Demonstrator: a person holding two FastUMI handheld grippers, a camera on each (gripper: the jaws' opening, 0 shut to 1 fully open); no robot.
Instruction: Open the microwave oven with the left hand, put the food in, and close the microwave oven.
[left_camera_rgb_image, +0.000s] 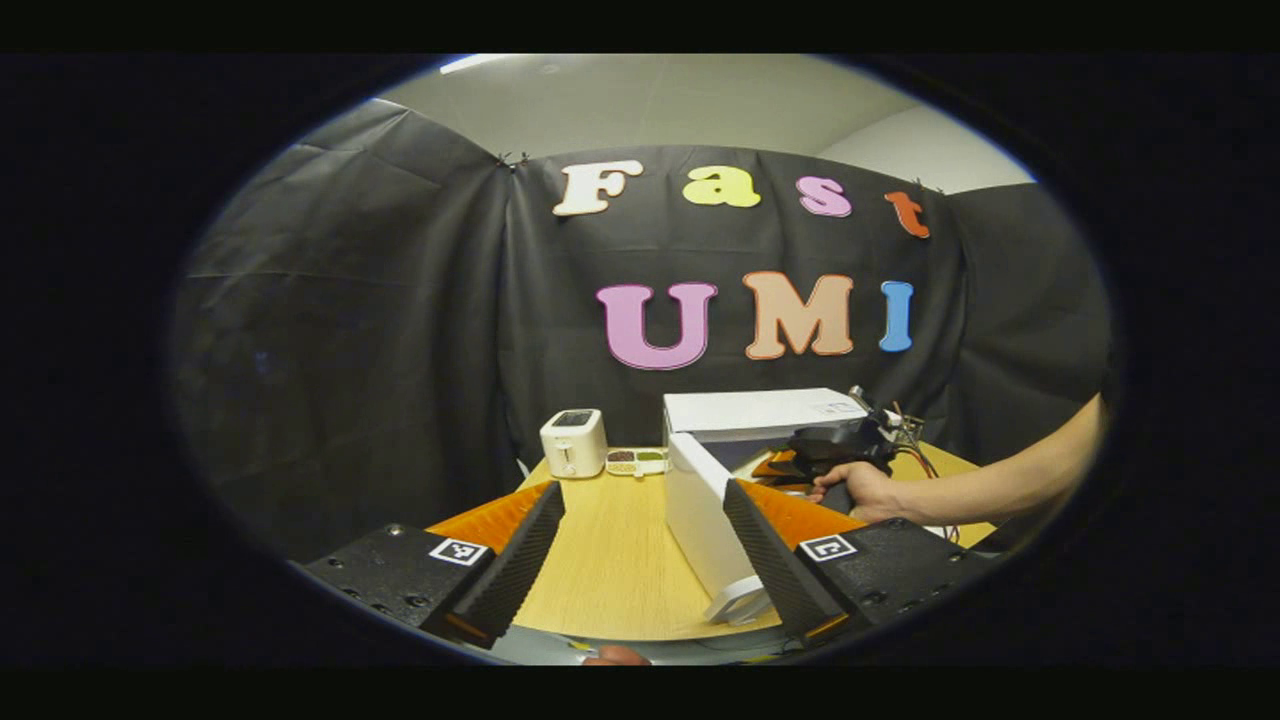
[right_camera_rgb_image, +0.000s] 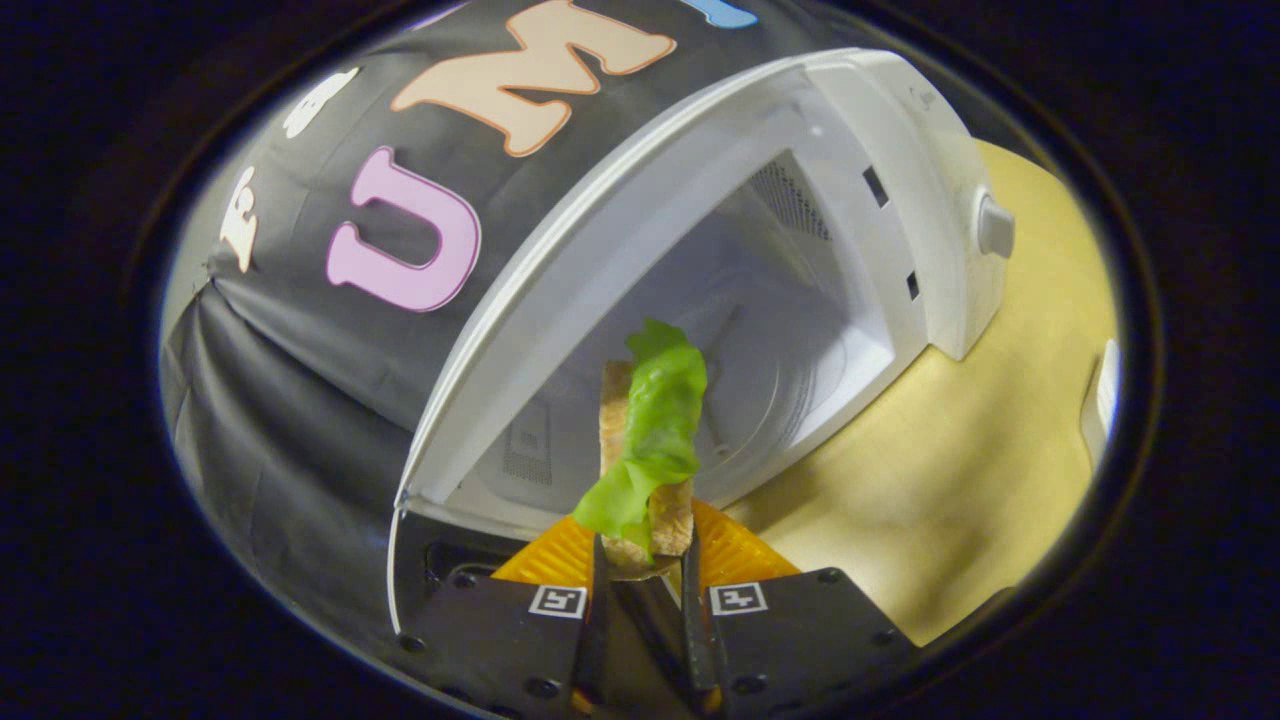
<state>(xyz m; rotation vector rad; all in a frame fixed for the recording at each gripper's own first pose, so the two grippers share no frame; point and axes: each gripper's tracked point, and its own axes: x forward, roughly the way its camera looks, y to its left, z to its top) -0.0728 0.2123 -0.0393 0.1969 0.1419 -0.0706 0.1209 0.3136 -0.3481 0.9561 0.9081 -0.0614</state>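
The white microwave (left_camera_rgb_image: 760, 412) stands on the wooden table (left_camera_rgb_image: 610, 560) with its door (left_camera_rgb_image: 700, 515) swung wide toward me. My left gripper (left_camera_rgb_image: 645, 565) is open, held back from the door, whose handle end (left_camera_rgb_image: 738, 602) sits close to the right finger. In the right gripper view, my right gripper (right_camera_rgb_image: 645, 565) is shut on a slice of bread with a green lettuce leaf (right_camera_rgb_image: 652, 440), held upright just in front of the open, empty microwave cavity (right_camera_rgb_image: 770, 330). The left gripper view shows that right gripper (left_camera_rgb_image: 835, 447) in a hand at the oven's mouth.
A small white toaster (left_camera_rgb_image: 573, 442) and a flat tray with small items (left_camera_rgb_image: 637, 461) stand at the table's back left. The microwave's knob (right_camera_rgb_image: 995, 228) sticks out from its control panel. The person's forearm (left_camera_rgb_image: 1000, 480) reaches in from the right.
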